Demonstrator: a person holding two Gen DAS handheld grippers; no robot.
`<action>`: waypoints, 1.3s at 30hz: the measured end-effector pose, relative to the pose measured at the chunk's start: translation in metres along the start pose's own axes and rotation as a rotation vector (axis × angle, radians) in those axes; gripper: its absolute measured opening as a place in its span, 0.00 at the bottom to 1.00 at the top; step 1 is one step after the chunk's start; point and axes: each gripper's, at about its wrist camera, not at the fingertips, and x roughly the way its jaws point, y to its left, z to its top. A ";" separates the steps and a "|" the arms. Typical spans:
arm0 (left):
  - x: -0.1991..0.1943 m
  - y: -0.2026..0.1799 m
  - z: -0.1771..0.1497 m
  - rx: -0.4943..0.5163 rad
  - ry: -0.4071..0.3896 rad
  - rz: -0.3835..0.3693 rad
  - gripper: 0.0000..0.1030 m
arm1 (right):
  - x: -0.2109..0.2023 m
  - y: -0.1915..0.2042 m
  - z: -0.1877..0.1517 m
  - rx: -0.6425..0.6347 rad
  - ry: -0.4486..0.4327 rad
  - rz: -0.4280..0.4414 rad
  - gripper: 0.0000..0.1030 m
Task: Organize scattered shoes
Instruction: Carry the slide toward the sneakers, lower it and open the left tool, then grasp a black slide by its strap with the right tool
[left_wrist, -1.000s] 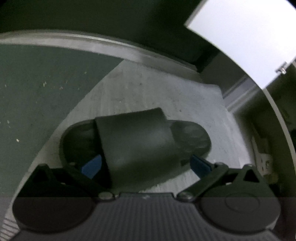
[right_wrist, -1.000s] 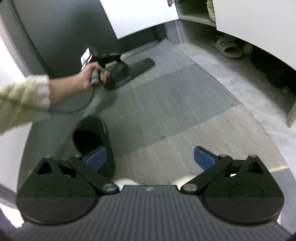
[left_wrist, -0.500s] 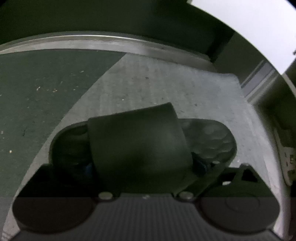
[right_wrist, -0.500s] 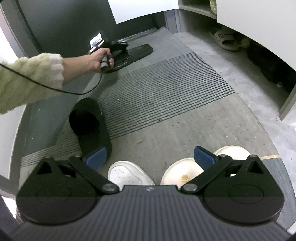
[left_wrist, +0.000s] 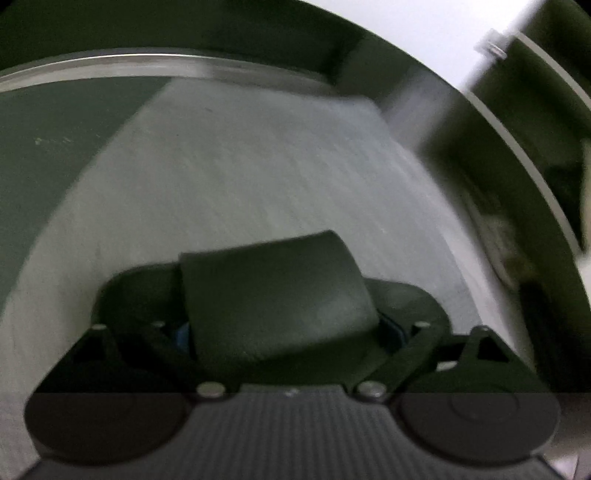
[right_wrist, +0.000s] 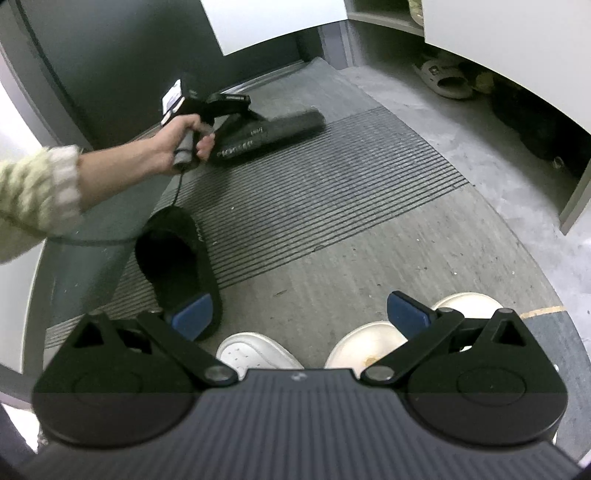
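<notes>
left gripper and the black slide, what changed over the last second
The left gripper closed in on the black slide and its fingers shut on the strap; the blurred floor suggests the slide is now moving. The right gripper stayed open and empty, and the black slipper stayed on the mat.
</notes>
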 end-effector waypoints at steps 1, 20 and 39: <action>-0.006 -0.009 -0.011 0.026 0.013 -0.027 0.88 | -0.001 0.000 0.000 -0.008 -0.005 0.002 1.00; -0.063 -0.077 -0.168 0.258 0.236 -0.072 0.88 | 0.000 -0.001 -0.021 0.067 -0.047 0.107 1.00; -0.391 -0.062 -0.286 0.318 -0.043 0.125 1.00 | 0.012 0.043 -0.035 -0.490 -0.113 0.226 1.00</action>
